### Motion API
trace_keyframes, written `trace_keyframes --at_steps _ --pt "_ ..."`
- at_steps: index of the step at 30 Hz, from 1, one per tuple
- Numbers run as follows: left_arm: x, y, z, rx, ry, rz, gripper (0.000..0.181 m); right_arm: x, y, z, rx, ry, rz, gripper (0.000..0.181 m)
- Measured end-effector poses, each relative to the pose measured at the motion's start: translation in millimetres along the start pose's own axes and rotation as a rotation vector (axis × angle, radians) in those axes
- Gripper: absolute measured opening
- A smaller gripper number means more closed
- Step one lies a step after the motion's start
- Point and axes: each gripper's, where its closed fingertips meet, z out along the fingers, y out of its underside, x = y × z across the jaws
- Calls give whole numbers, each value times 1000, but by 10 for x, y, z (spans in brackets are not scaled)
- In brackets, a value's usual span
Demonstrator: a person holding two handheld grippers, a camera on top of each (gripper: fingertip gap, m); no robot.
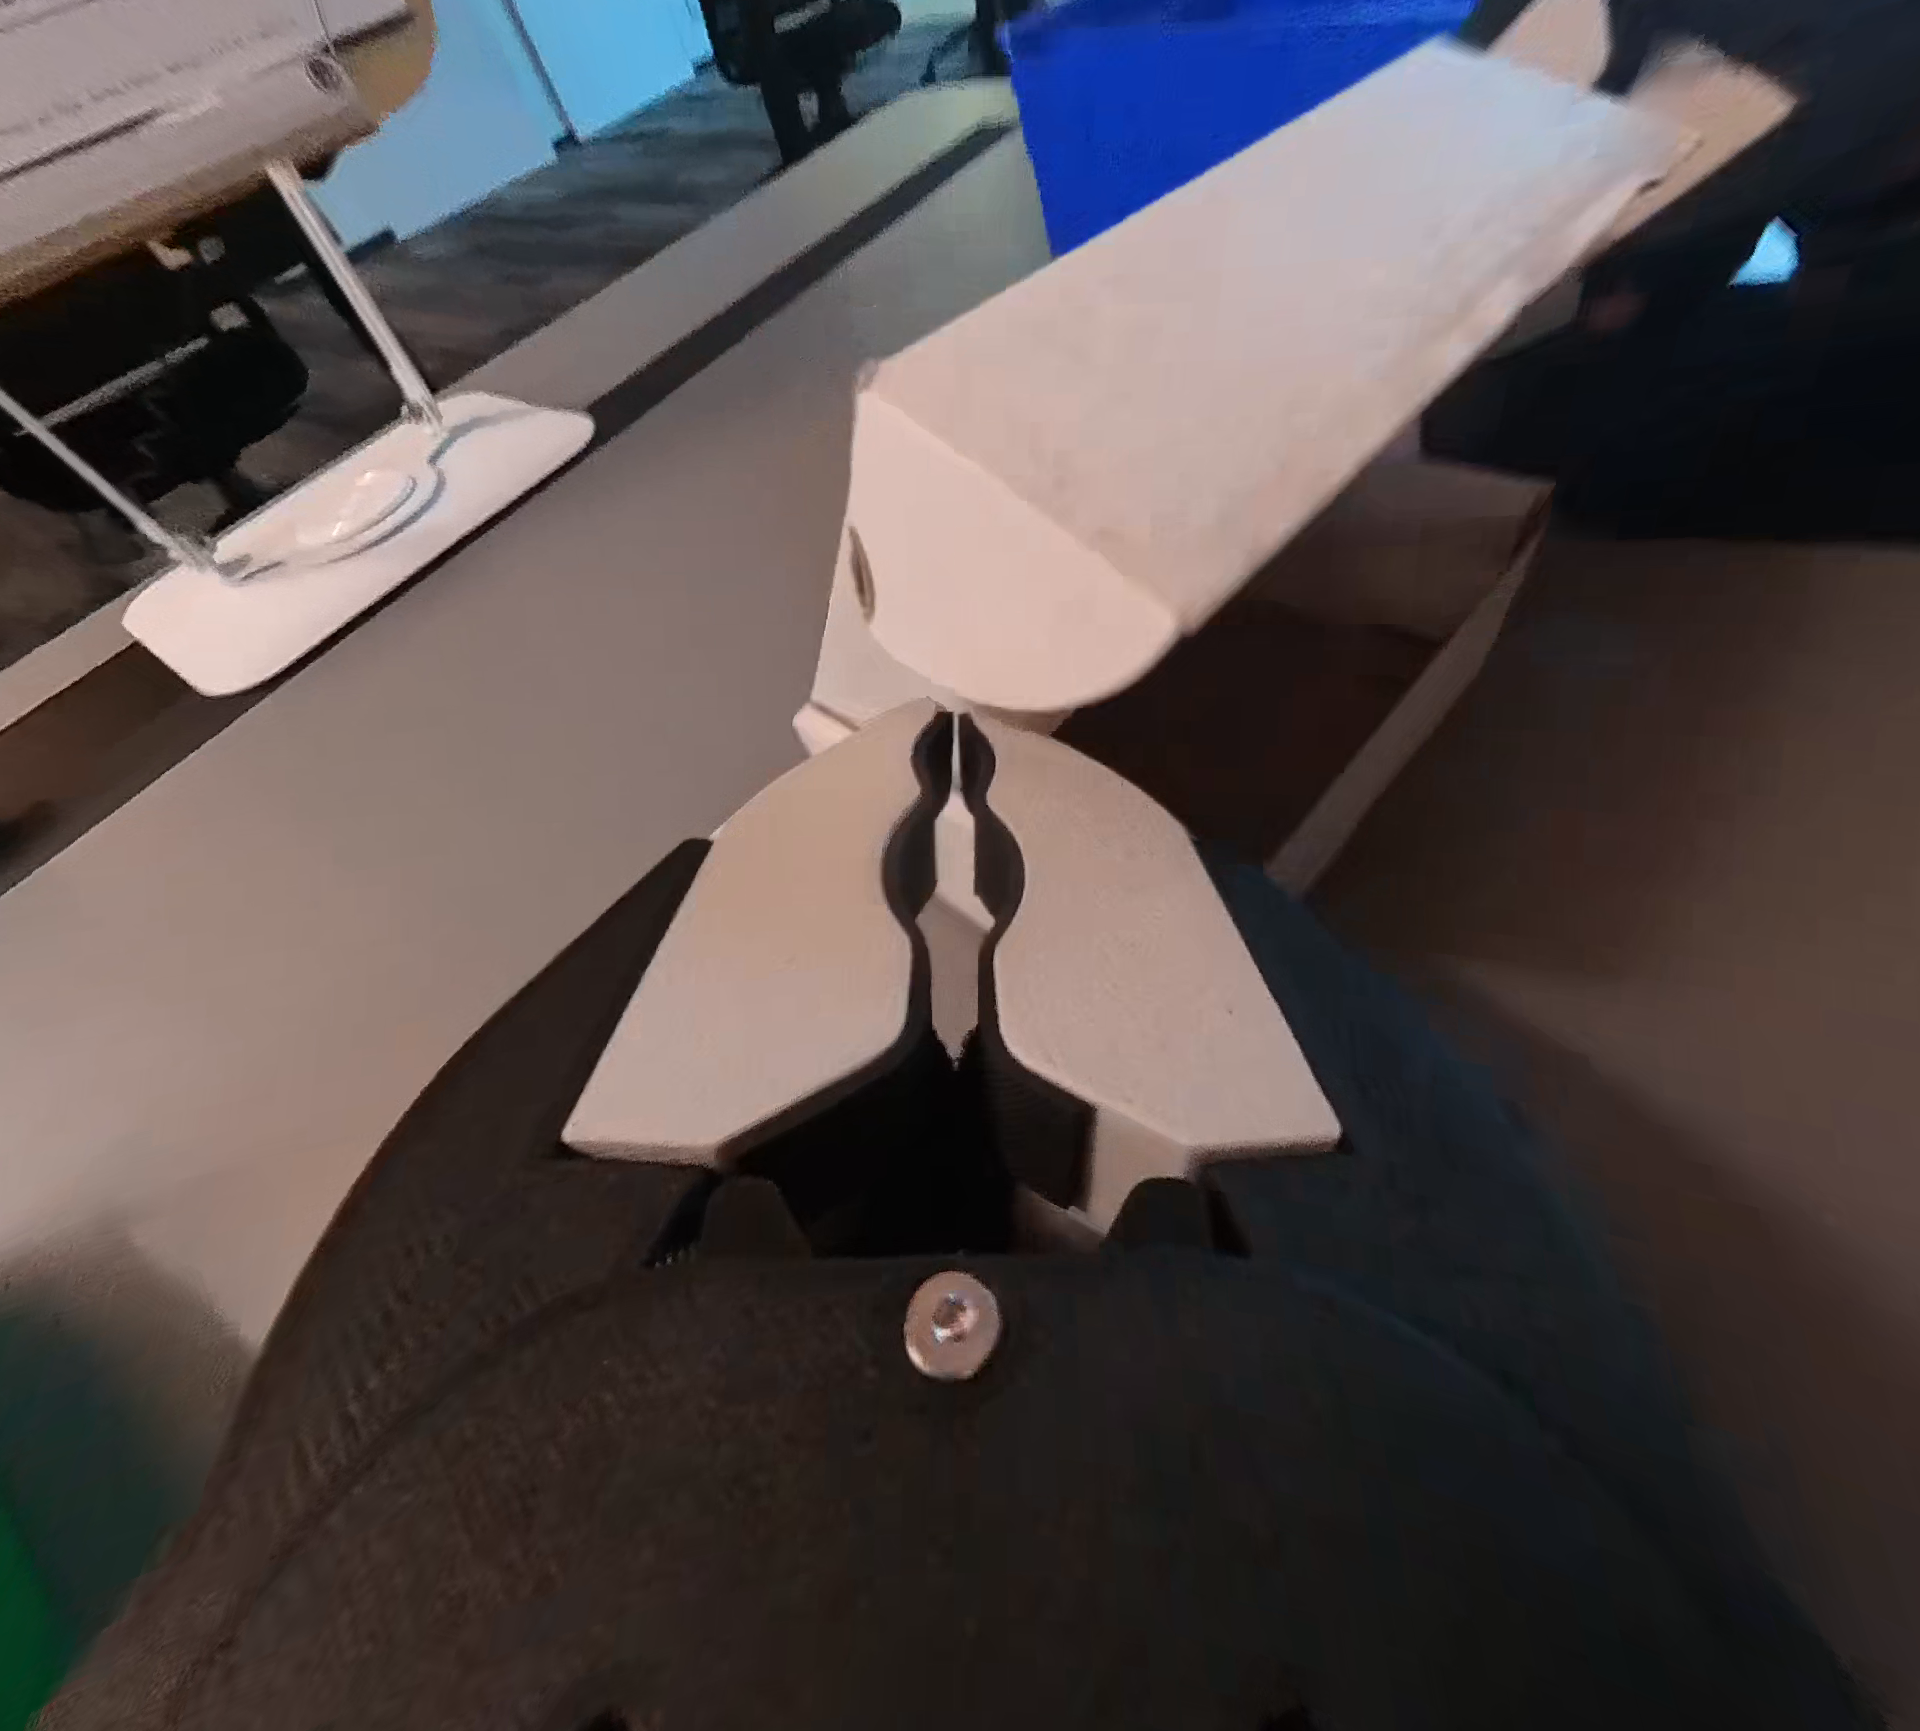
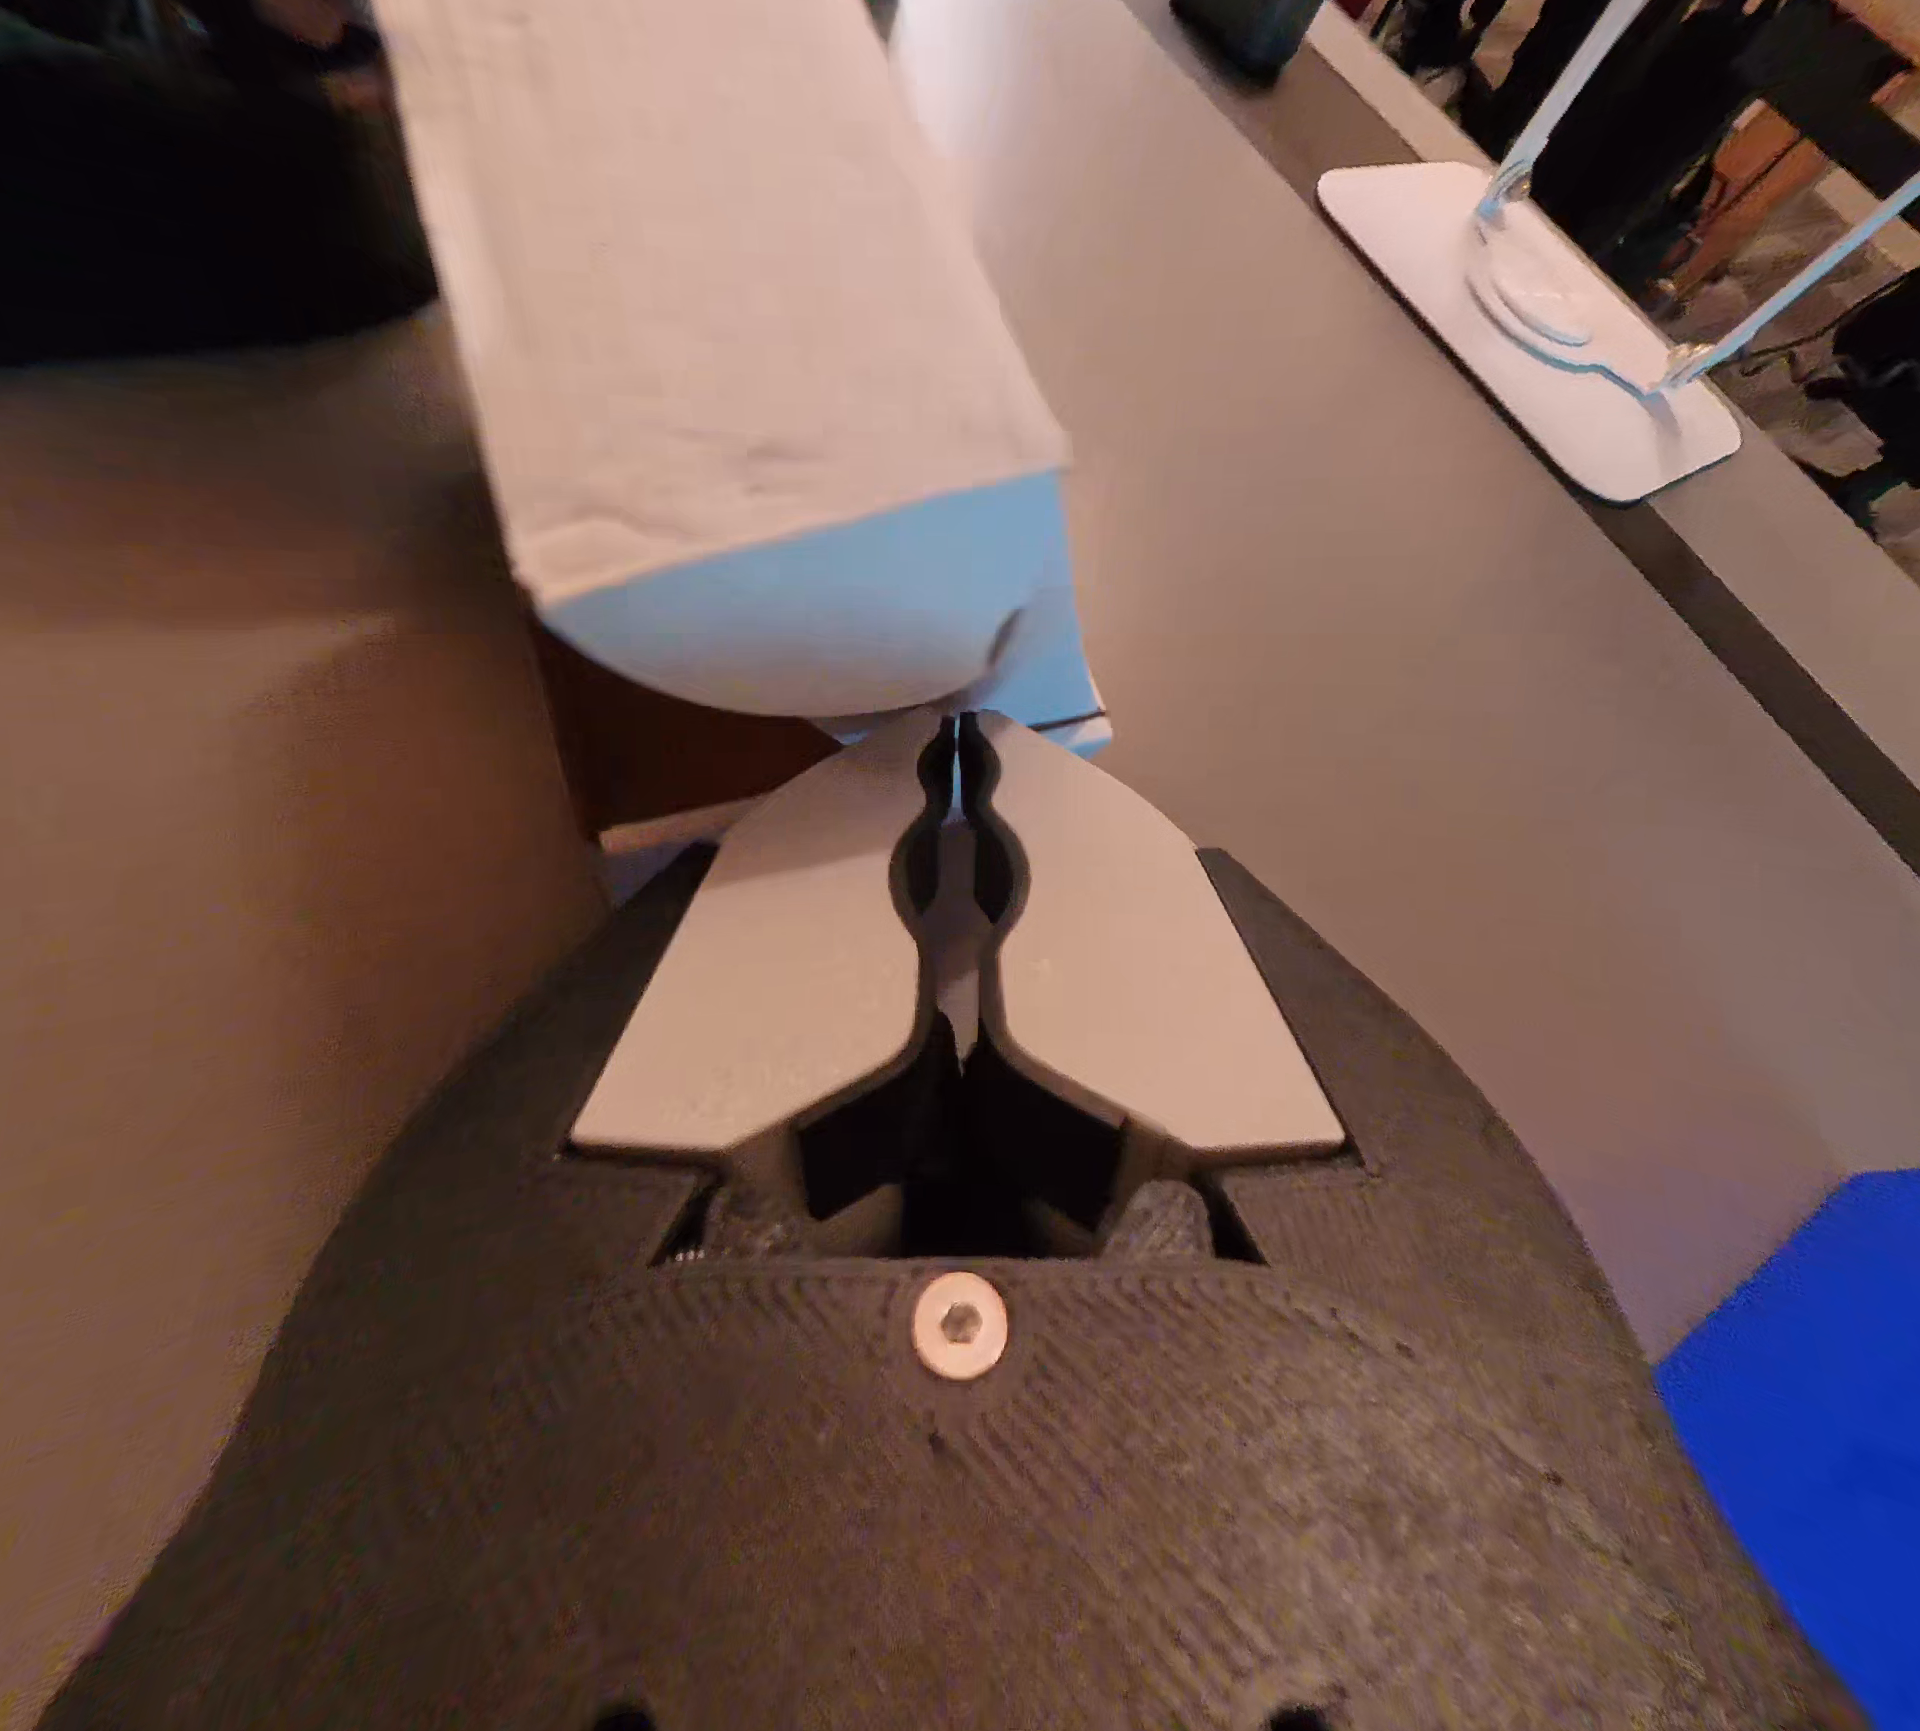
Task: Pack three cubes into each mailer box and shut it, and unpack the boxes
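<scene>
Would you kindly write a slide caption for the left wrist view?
Left tool pinches a side flap of the white mailer box's raised lid, right tool holding the far end, over the grey table.

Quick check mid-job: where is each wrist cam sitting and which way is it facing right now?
Left wrist view: behind the left gripper, facing the mailer box lid, blue bin beyond; own fingers show.
Right wrist view: behind the right gripper, facing the lid's opposite end; own fingers show.
Shared: lid, white lamp base, grey table.
</scene>
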Motion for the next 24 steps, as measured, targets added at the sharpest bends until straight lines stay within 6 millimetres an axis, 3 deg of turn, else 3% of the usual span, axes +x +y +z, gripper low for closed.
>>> trace_keyframes --at_steps 5,7,9,13,16,19,24 --pt "18 145 -298 -59 -72 190 37 -95 127 -207 -27 -10 -110 25" --pt "51 32 -457 29 -111 307 53 -144 119 -339 10 24 -222 51" --pt "90 -145 -562 143 -160 429 60 -164 -56 -473 133 143 -362 65" --pt "130 -284 -485 188 -177 614 61 -301 -418 -618 320 288 -559 56" --pt "136 -308 -365 182 -137 701 56 -330 -464 -526 305 271 -602 49" --pt "159 -317 -296 171 -96 738 29 -326 -487 -470 290 265 -653 27" --pt "285 -291 -404 92 70 608 15 -366 -469 -518 250 126 -583 17"
